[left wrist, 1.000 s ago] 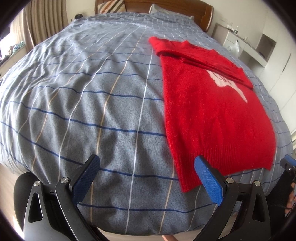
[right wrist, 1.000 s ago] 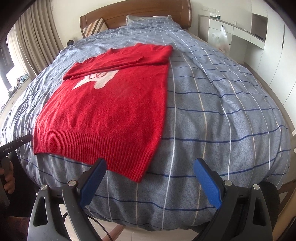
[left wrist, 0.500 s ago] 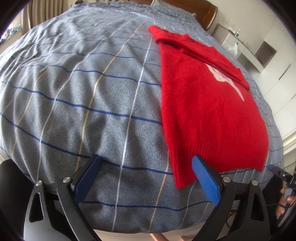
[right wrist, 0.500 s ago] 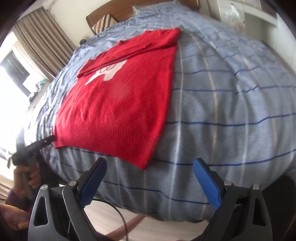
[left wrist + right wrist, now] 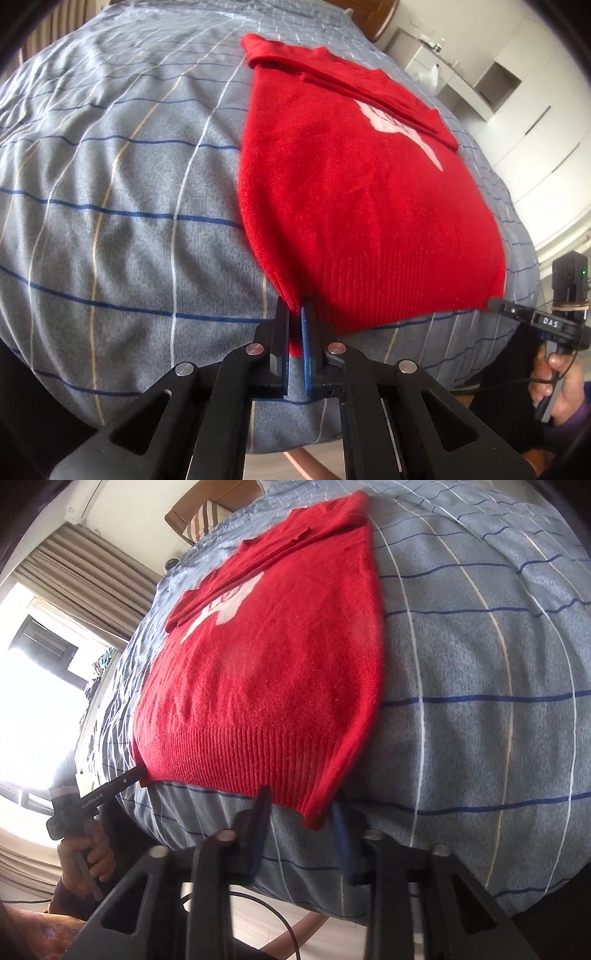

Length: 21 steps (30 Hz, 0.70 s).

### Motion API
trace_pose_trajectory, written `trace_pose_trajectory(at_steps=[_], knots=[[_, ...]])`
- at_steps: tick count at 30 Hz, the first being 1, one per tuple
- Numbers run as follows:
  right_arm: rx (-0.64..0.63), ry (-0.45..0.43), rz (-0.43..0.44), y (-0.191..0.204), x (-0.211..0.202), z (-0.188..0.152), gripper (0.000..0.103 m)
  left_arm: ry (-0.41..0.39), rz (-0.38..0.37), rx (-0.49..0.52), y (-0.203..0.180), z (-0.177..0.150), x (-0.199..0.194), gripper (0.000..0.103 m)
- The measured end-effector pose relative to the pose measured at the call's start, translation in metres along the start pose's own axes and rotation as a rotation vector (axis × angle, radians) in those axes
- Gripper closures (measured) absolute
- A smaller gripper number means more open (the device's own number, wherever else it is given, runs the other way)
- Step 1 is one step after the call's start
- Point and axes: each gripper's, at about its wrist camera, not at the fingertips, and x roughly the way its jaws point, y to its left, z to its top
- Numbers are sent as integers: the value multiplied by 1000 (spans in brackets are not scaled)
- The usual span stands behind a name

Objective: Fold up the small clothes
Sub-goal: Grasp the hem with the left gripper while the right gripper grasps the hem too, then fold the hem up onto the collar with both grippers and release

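A red knitted sweater (image 5: 362, 206) with a white motif lies flat on the bed, sleeves folded across its chest, ribbed hem towards me. It also shows in the right wrist view (image 5: 273, 672). My left gripper (image 5: 295, 317) is shut on the hem's left corner. My right gripper (image 5: 301, 812) straddles the hem's right corner, which hangs between its blue pads; the jaws stand partly closed with a gap still showing. The right gripper also shows in the left wrist view (image 5: 498, 304), and the left gripper in the right wrist view (image 5: 138, 773).
The bed's grey-blue checked cover (image 5: 110, 184) spreads wide to the left of the sweater and to its right (image 5: 480, 664). A wooden headboard and a striped pillow (image 5: 201, 520) are at the far end. White cabinets (image 5: 517, 92) stand at the right, curtains and window (image 5: 55, 635) at the left.
Both grippers moved in to the hem's corners. The left jaws went from wide open to shut on the left corner. The right jaws narrowed around the right corner.
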Motion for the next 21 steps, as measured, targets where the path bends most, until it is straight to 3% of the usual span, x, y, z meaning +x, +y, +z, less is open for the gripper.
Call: trace_pose_trajectory(at_steps=[5,9,12,15,21], knots=[[53,-36,54,-6,-31,0,98,-27,-60,-1,-5,3,-32,101],[57,-142,126,-3,-62,30,98,-153,-149,-30,-14,42,-69,101],[-13,-240,113,8,-72,83,98,-247,-184,-43,-15,95,-74,101],[-81,-324,68,19,-67,147,98,-305,-159,-51,-13,158,-55,101],[-112,-355,17,25,-14,282,98,-291,-54,-122,6,278,29,101]])
